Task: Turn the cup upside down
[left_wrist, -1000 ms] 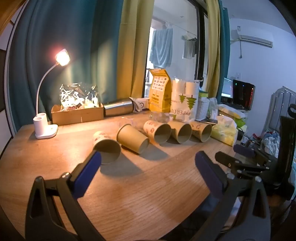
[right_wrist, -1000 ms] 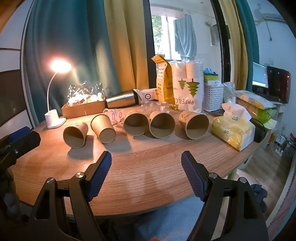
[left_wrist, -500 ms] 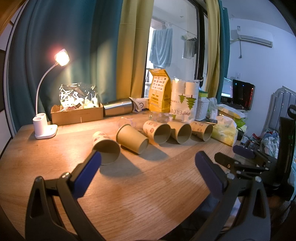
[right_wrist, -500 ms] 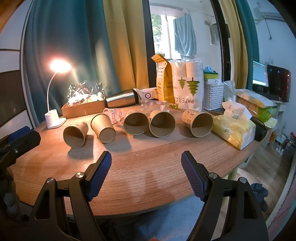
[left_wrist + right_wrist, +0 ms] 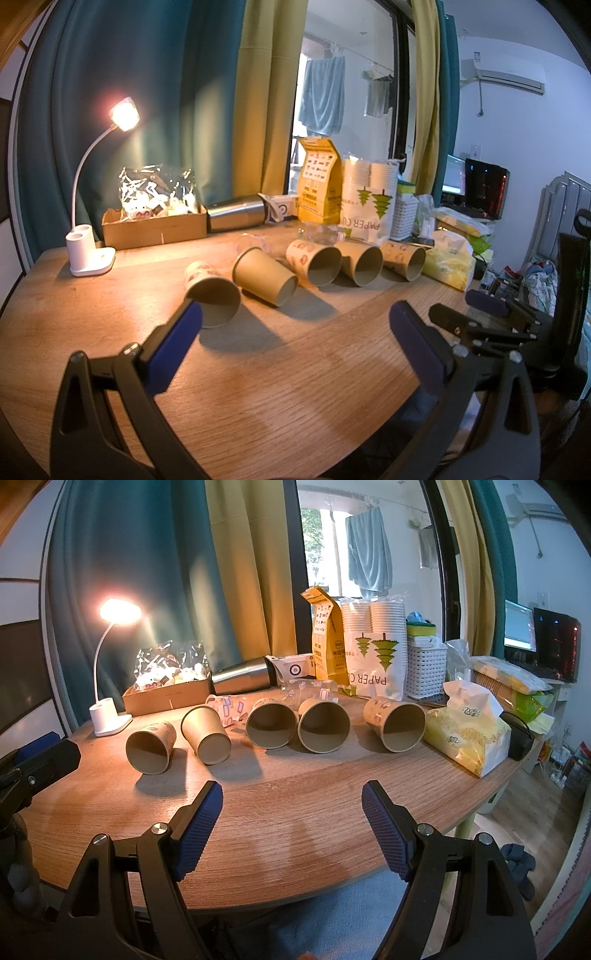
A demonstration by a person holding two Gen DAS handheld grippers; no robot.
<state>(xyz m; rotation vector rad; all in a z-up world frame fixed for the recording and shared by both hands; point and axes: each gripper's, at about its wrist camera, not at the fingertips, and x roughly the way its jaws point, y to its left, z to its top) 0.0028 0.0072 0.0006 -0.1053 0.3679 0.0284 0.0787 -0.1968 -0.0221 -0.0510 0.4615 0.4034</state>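
Several brown paper cups lie on their sides in a row on the round wooden table (image 5: 295,812). Most show their open mouths: the leftmost cup (image 5: 149,747), a middle cup (image 5: 271,725) and the rightmost cup (image 5: 395,723). The second cup from the left (image 5: 207,734) shows its closed base instead. In the left wrist view the leftmost cup (image 5: 212,295) lies just beyond my left finger. My left gripper (image 5: 295,332) is open and empty, near the table's front left. My right gripper (image 5: 291,816) is open and empty above the front edge, short of the cups.
A lit white desk lamp (image 5: 109,716) and a cardboard box (image 5: 166,698) stand at the back left. A steel bottle (image 5: 243,681), a yellow bag (image 5: 327,642), a paper-cup pack (image 5: 373,650) and a white basket (image 5: 424,668) line the back. A tissue pack (image 5: 465,731) lies right.
Both views have shifted only slightly. The cups lie as before and both grippers stay open.
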